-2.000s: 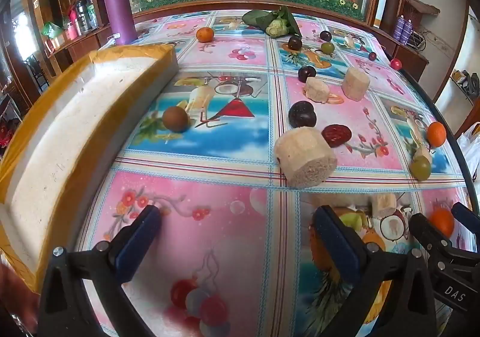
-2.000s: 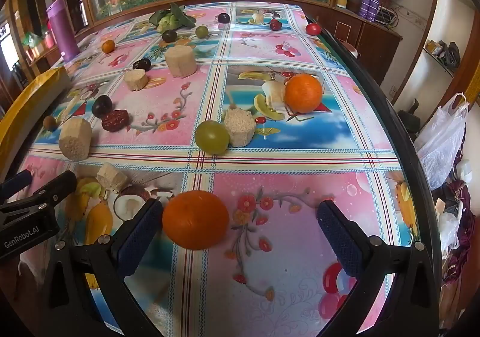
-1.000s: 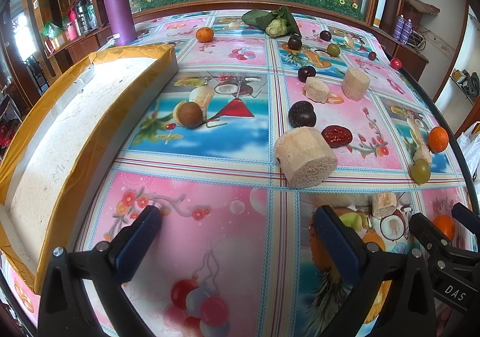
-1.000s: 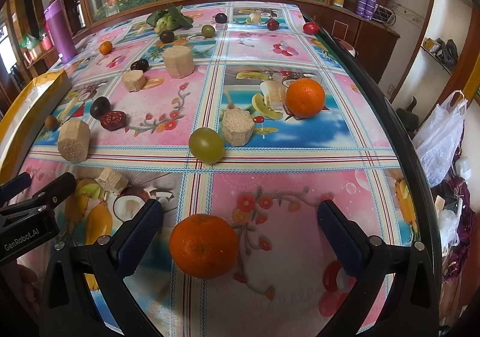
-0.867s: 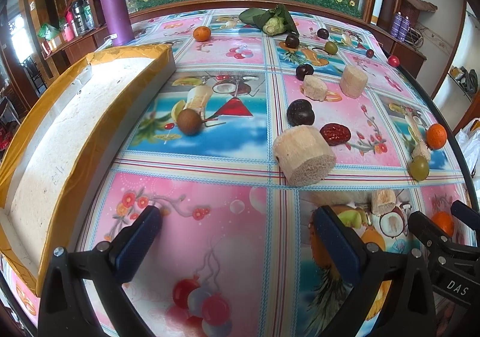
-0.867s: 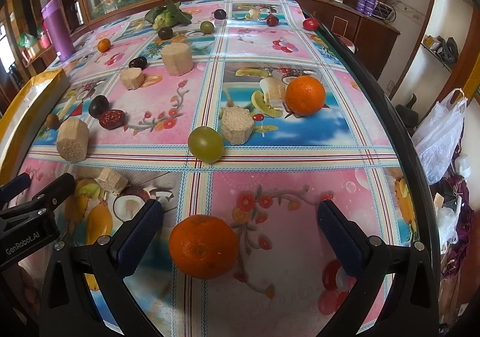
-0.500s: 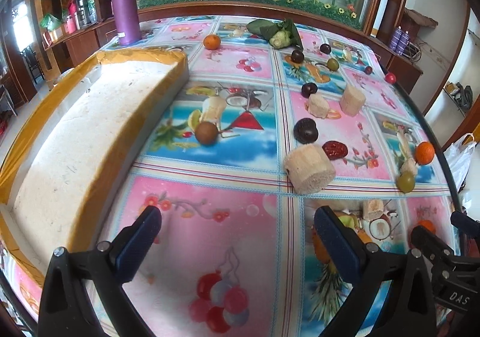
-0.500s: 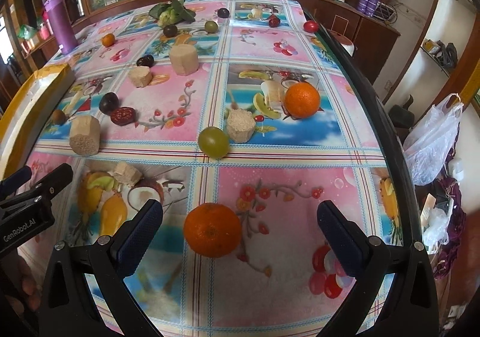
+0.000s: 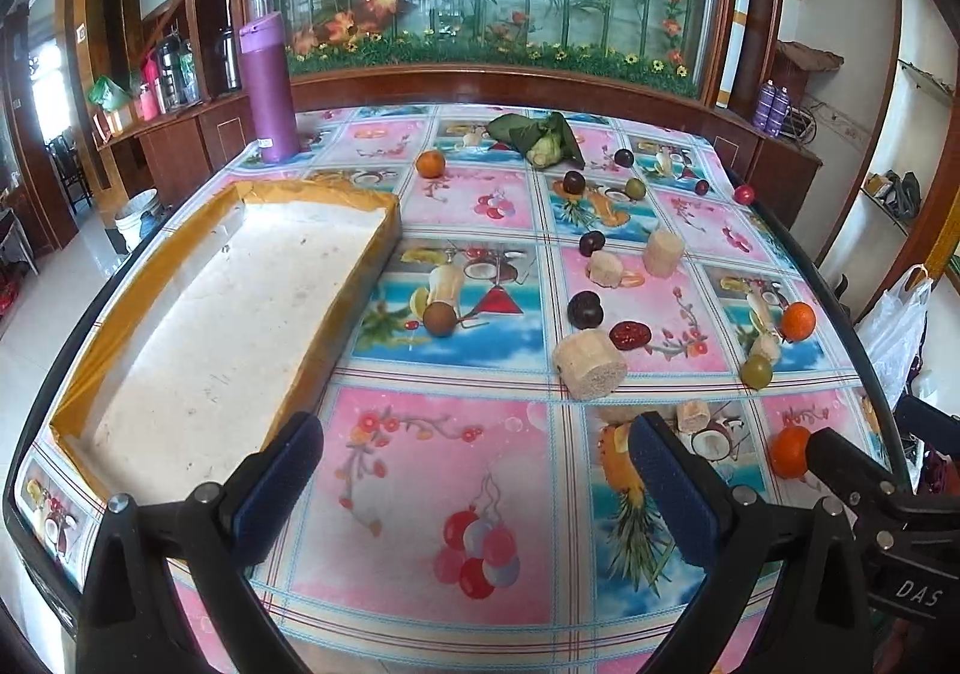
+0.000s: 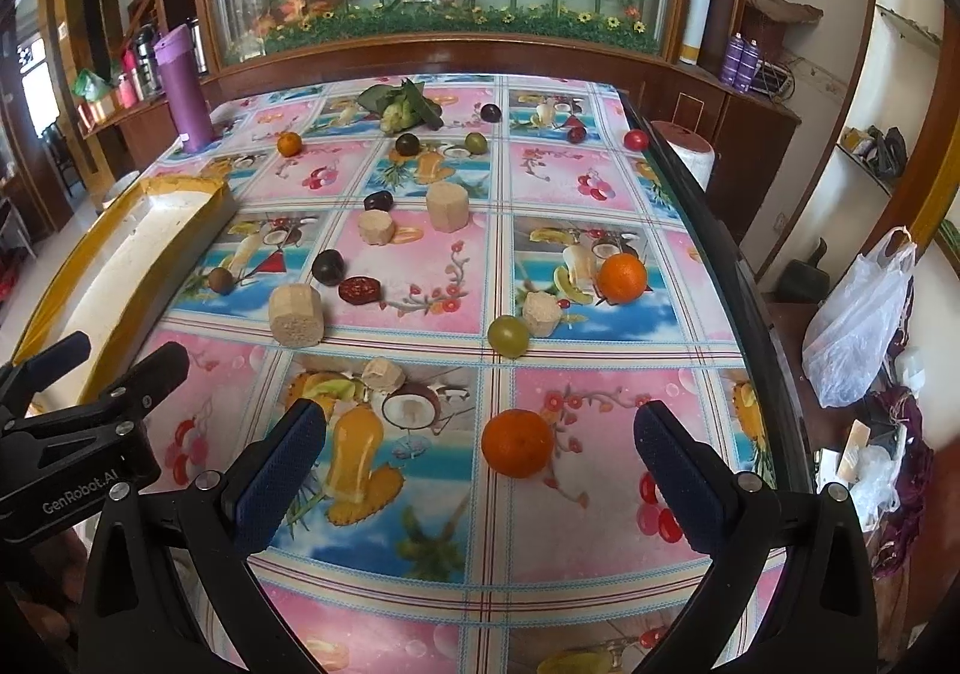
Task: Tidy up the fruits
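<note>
Several fruits lie scattered on a table with a patterned cloth. An orange (image 10: 517,442) sits just ahead of my right gripper (image 10: 477,470), which is open and empty above the table. It also shows in the left wrist view (image 9: 789,452). My left gripper (image 9: 471,488) is open and empty, beside a long white tray with a yellow rim (image 9: 336,296). A brown fruit (image 9: 439,319), a dark plum (image 9: 585,309), a red date (image 9: 630,335), a green fruit (image 10: 507,336) and a second orange (image 10: 621,278) lie further out. Beige cylinder chunks (image 9: 589,363) lie among them.
A purple bottle (image 9: 269,86) stands at the far left corner. Leafy greens (image 9: 543,137) lie at the far edge with more small fruits. The table's right edge (image 10: 744,284) drops to a floor with a white plastic bag (image 10: 858,326). The tray also shows in the right wrist view (image 10: 150,254).
Both grippers have risen and pulled back from the table, so more of it shows. The orange now lies further ahead of the right gripper. Both stayed open.
</note>
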Demonstrator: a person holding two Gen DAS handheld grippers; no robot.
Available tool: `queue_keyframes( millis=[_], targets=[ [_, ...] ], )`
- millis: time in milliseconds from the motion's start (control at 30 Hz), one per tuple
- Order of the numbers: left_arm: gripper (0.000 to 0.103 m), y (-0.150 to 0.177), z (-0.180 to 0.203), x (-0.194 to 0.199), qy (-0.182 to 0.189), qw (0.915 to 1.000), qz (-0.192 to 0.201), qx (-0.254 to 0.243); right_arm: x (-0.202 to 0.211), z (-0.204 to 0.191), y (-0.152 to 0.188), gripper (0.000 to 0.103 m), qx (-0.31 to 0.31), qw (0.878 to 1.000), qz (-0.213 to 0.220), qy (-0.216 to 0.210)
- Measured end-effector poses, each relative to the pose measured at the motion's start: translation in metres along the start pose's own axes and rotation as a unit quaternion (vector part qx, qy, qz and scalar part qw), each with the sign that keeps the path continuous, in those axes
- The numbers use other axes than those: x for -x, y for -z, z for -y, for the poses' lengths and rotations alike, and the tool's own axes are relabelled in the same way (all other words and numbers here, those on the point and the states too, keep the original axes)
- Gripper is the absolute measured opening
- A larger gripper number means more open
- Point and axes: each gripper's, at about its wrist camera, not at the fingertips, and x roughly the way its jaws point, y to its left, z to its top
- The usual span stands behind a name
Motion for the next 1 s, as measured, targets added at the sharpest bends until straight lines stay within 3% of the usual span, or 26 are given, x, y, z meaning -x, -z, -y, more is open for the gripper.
queue_keyframes(
  millis=[1000],
  targets=[
    [0.103,0.0008,-0.0059,0.0059,0.001,0.9999,0.01,0.003,-0.0016,0.0021,0.009,0.103,-0.013,1.0,-0.005,0.009]
  ],
)
